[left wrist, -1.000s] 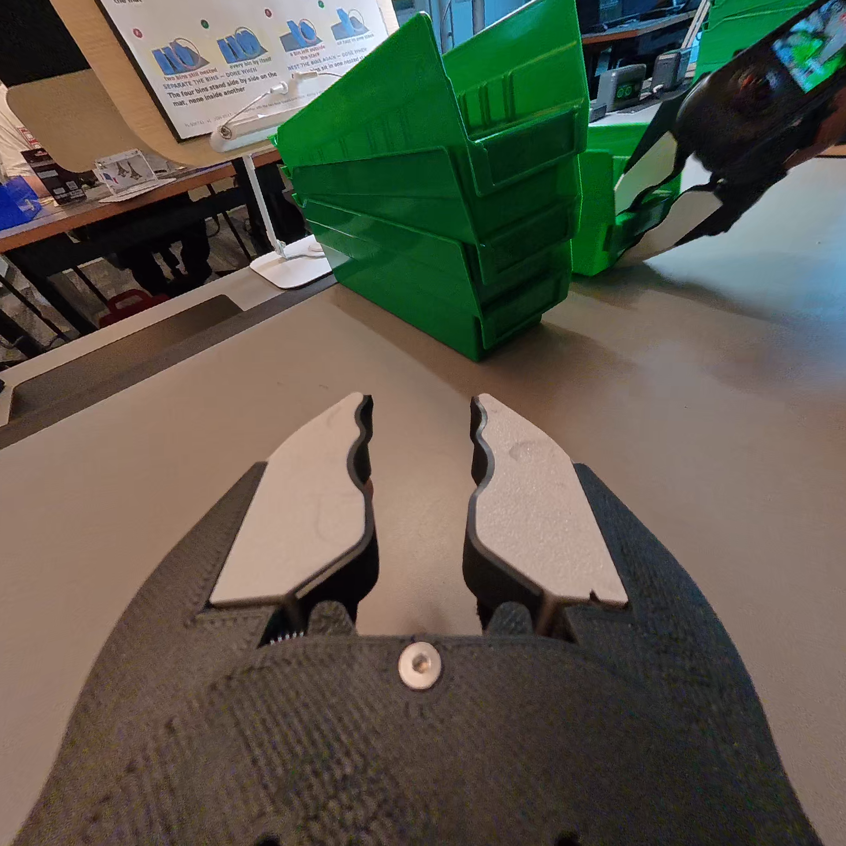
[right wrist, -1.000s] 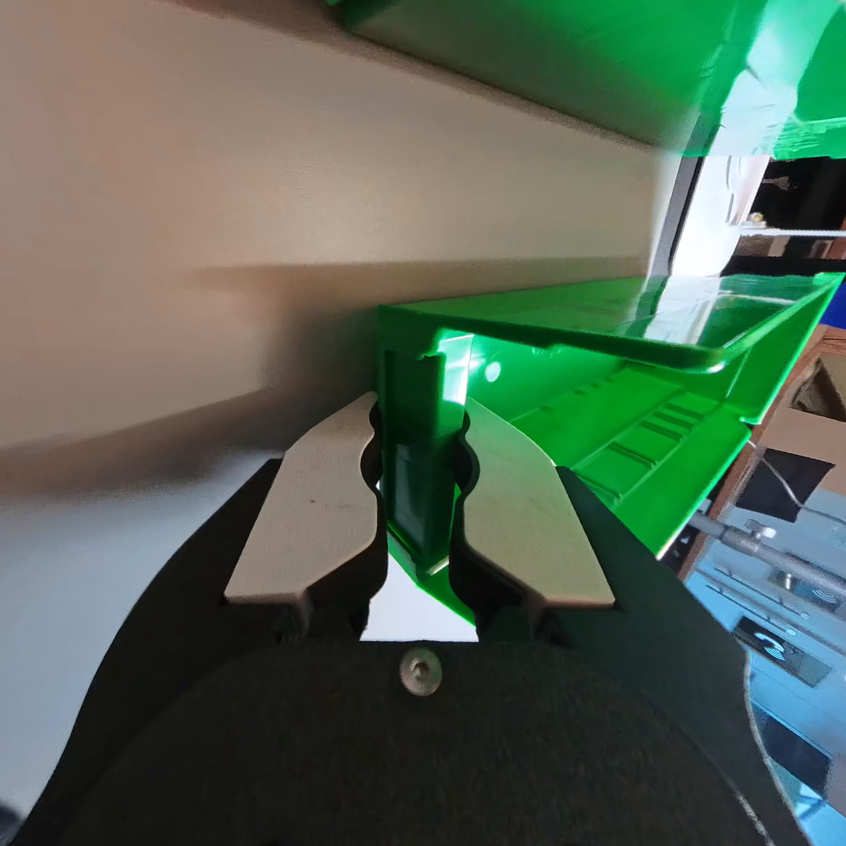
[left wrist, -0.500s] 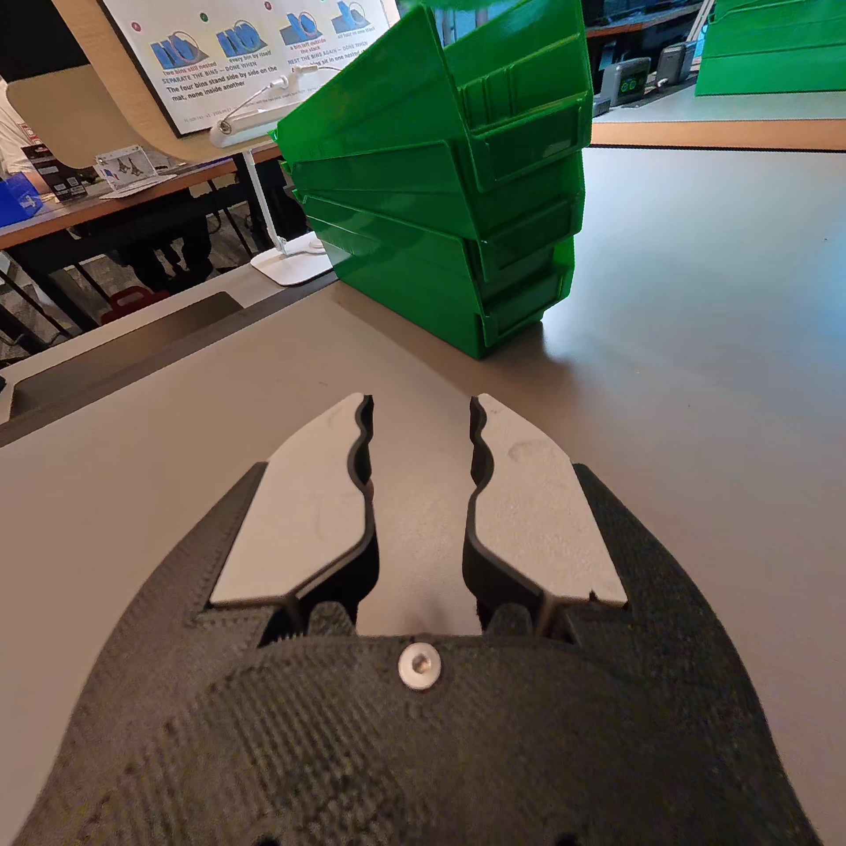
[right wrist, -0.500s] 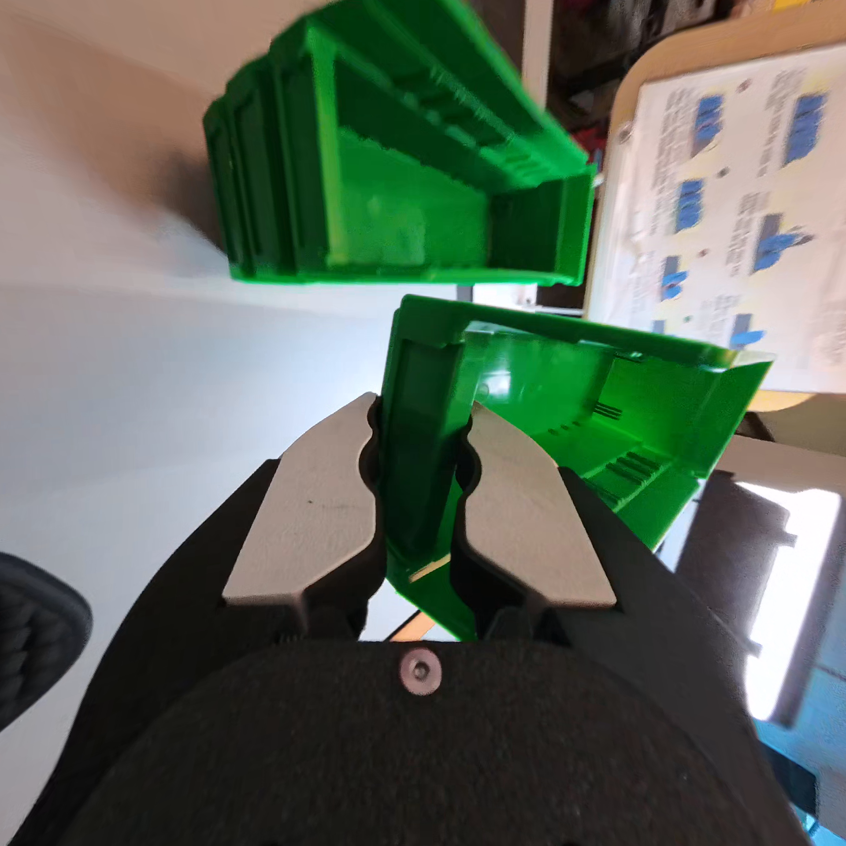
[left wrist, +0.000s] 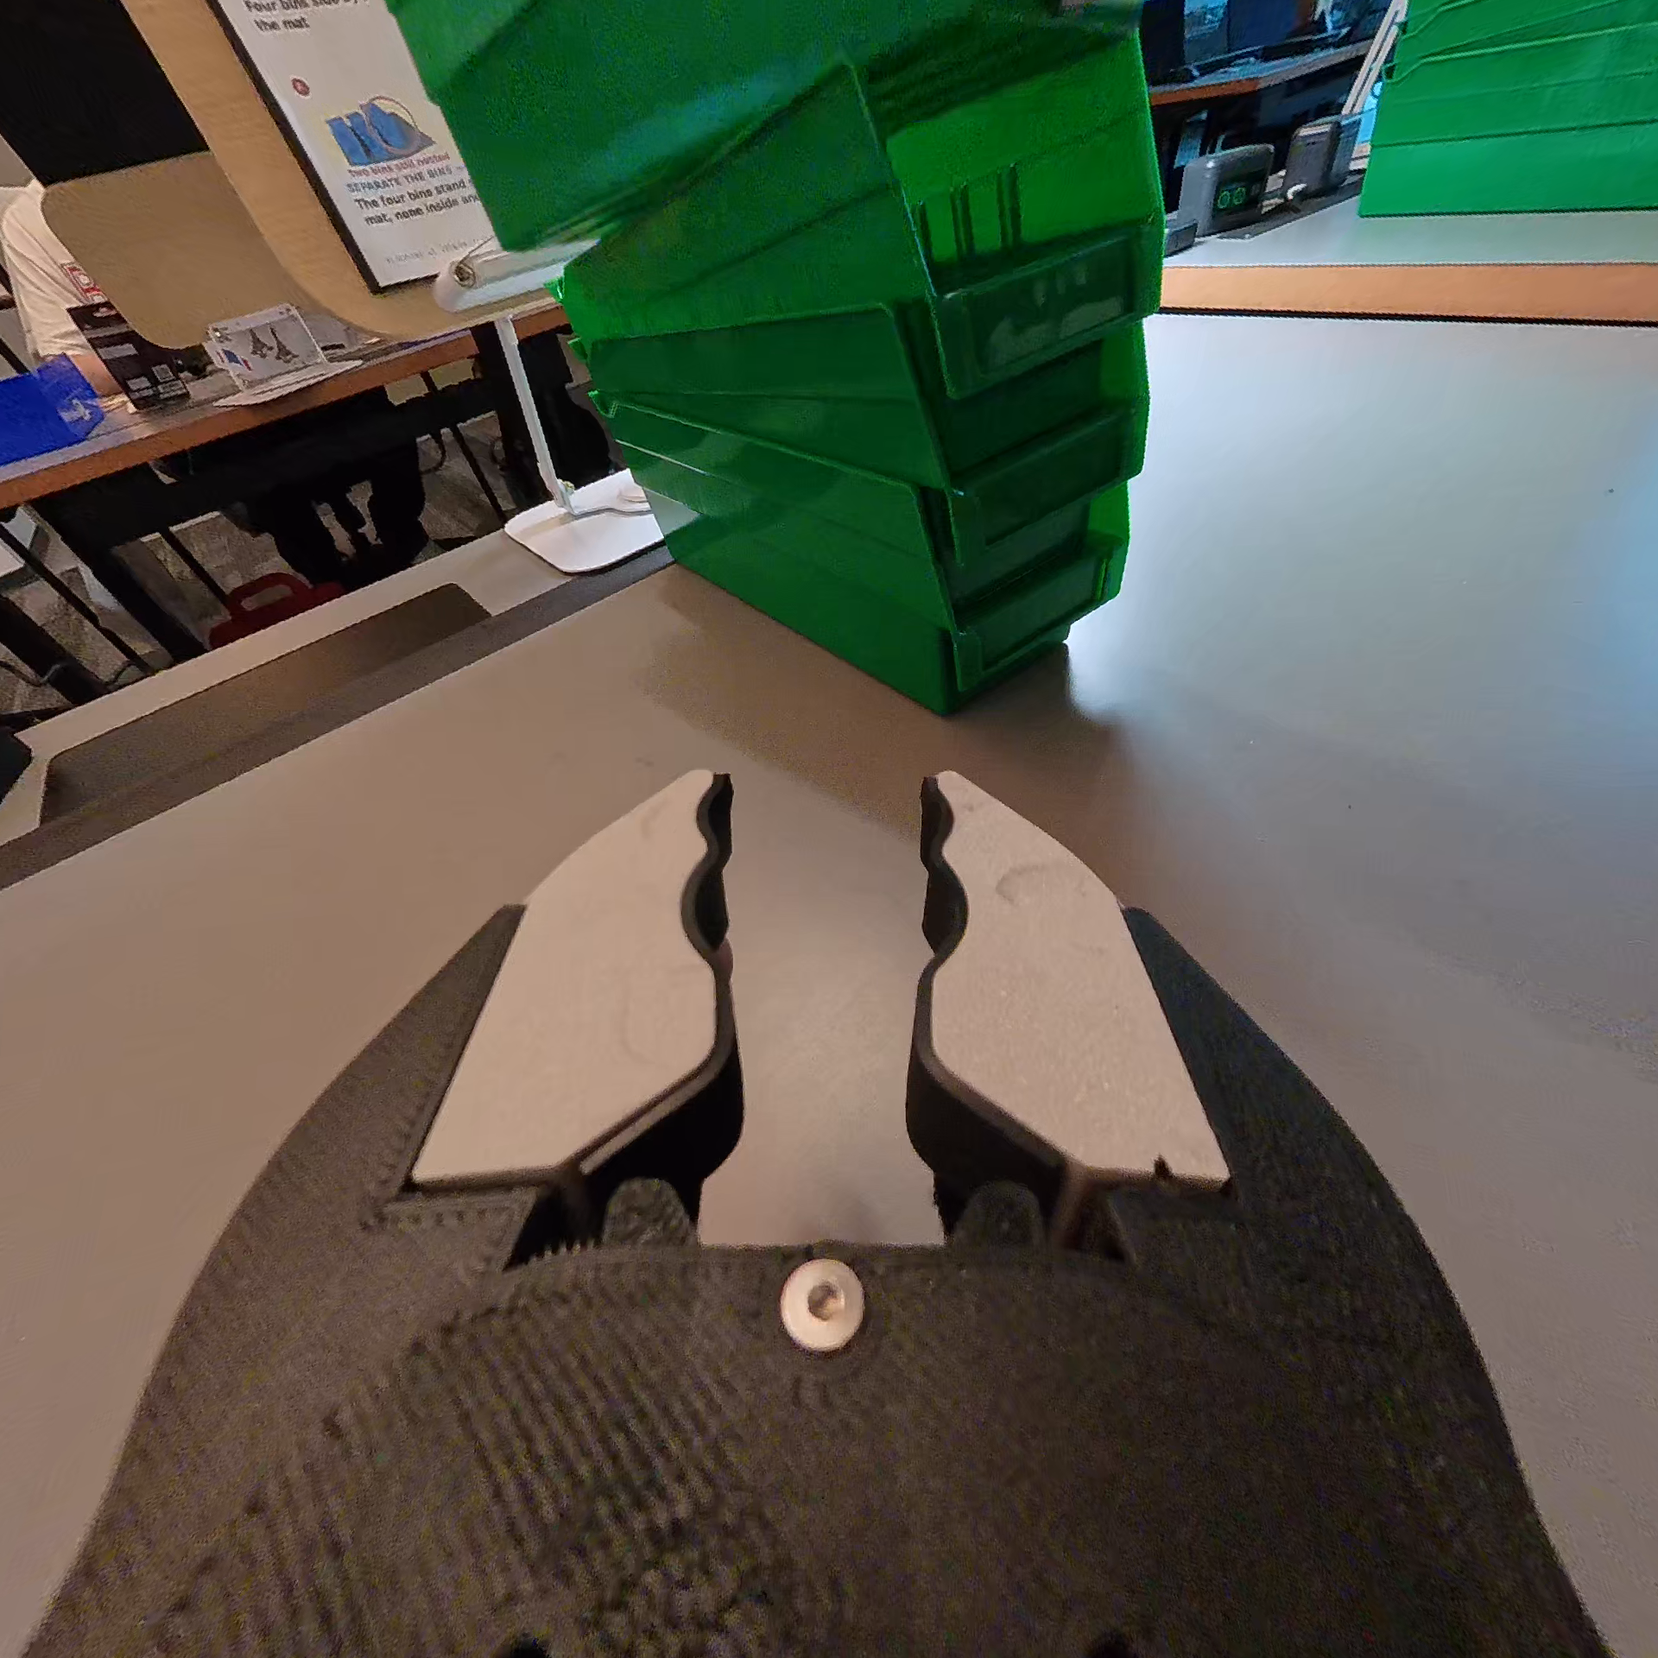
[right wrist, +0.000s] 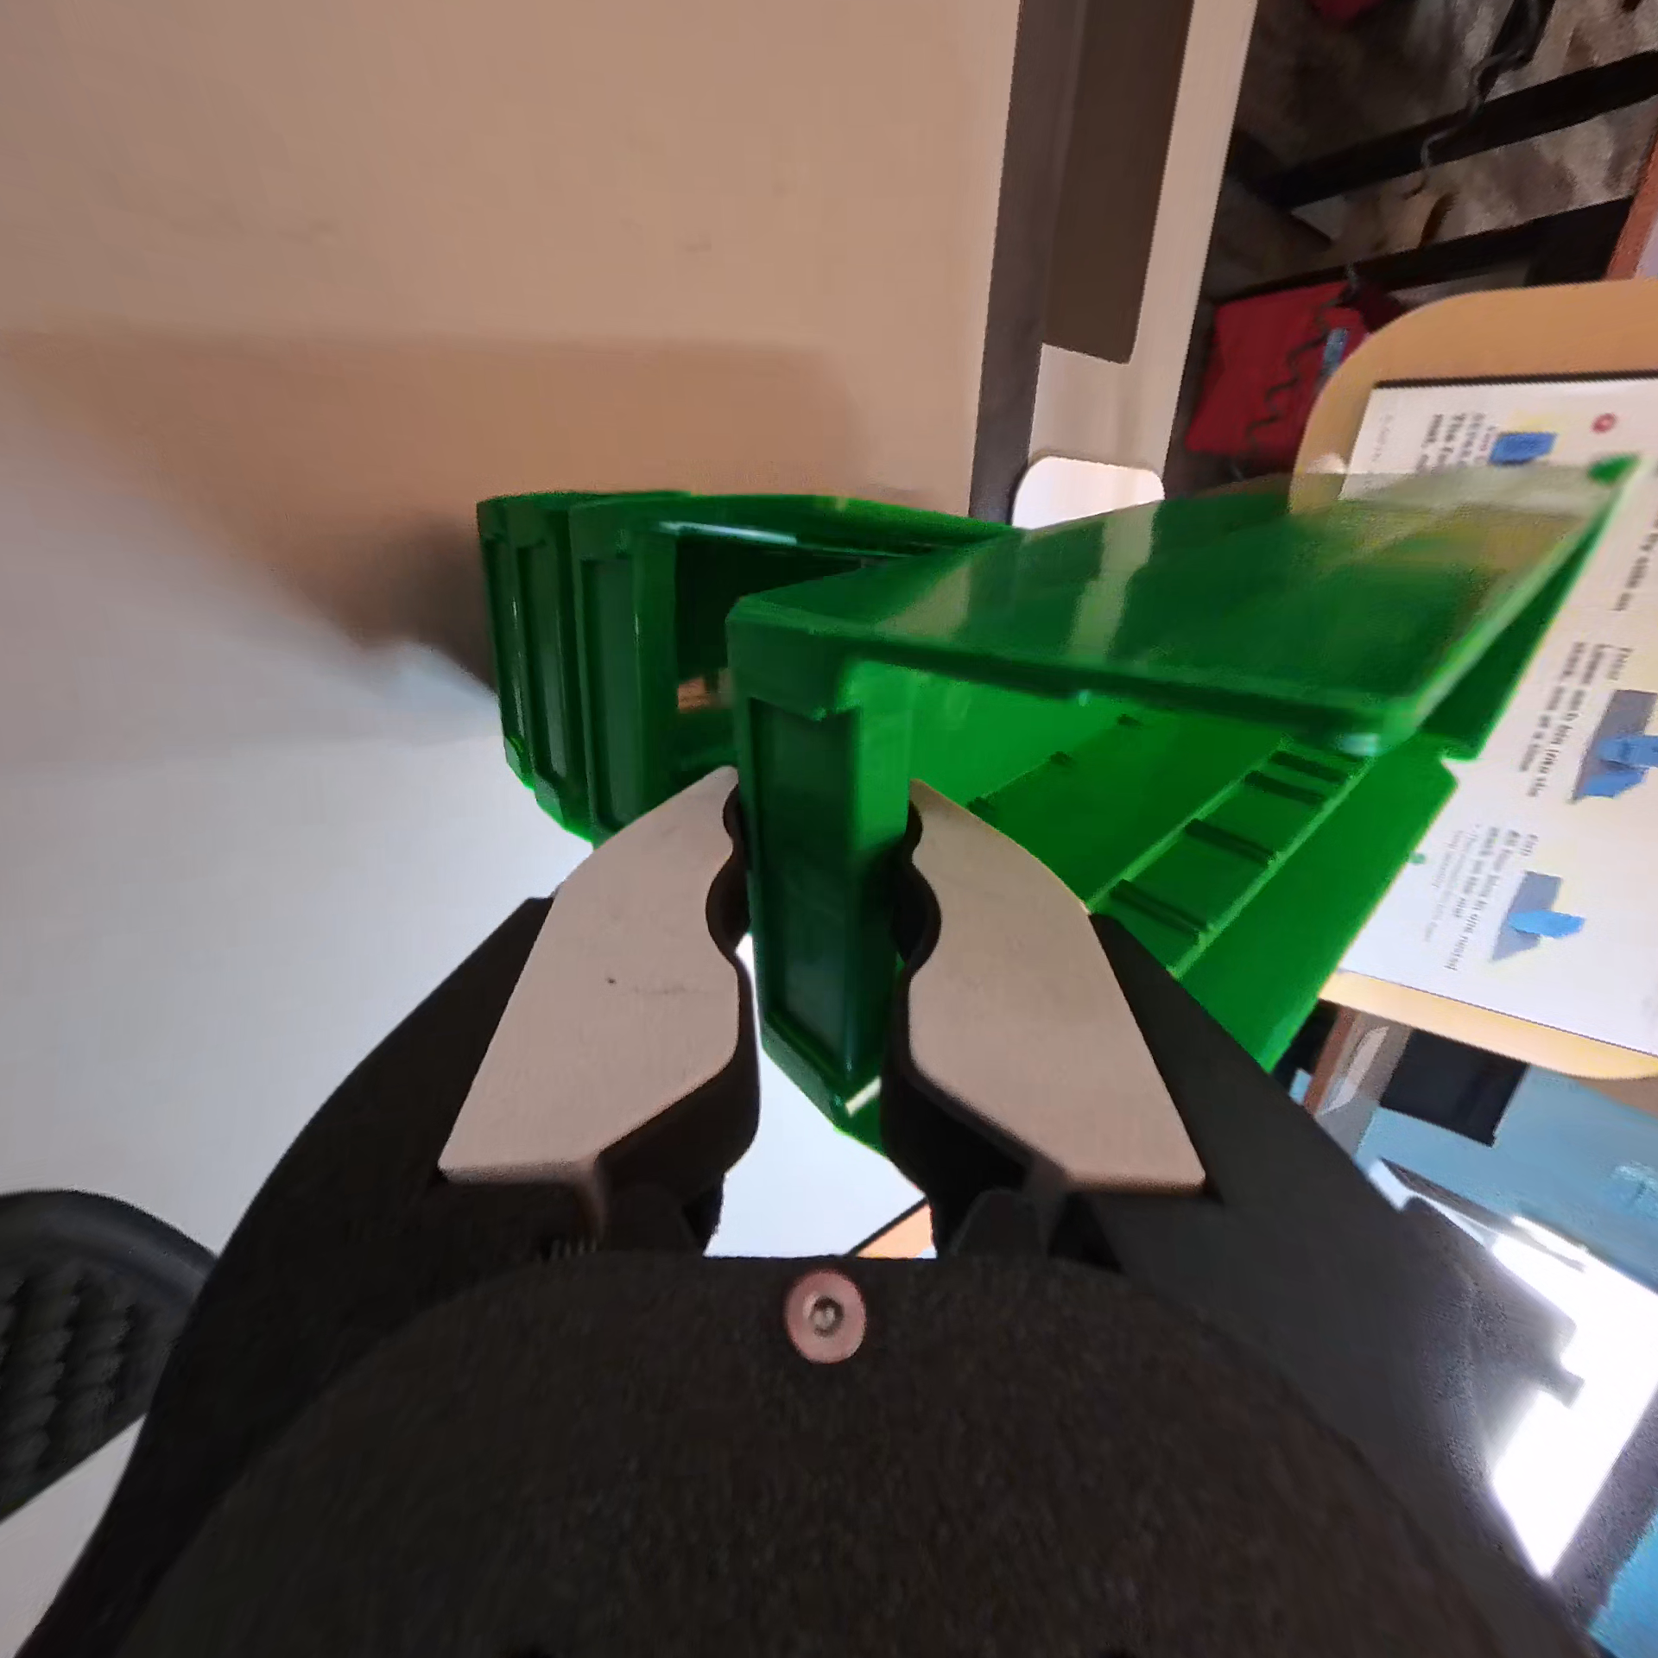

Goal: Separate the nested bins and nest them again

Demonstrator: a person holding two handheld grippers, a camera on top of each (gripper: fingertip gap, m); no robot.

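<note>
A stack of three nested green bins (left wrist: pixel 861 466) stands on the grey table (left wrist: pixel 1346 807), ahead of my left gripper (left wrist: pixel 824 789). The left gripper is open and empty, low over the table. My right gripper (right wrist: pixel 821 789) is shut on the front lip of a fourth green bin (right wrist: pixel 1121 718) and holds it in the air, rolled sideways in its view. That bin shows blurred at the top of the left wrist view (left wrist: pixel 673 99), just above the stack. The stack also shows behind it in the right wrist view (right wrist: pixel 583 646).
A white lamp base (left wrist: pixel 588 538) stands at the table's far-left edge behind the stack. An instruction board (left wrist: pixel 359 161) leans behind it. More green bins (left wrist: pixel 1516 117) sit on a far table at the top right. A black chair (right wrist: pixel 72 1328) is at the right view's lower left. Across from one pair of fingers to the other is roughly 20 centimeters.
My right gripper has carried the fourth bin from the table beside the stack up and over the stack's top. My left gripper has not moved.
</note>
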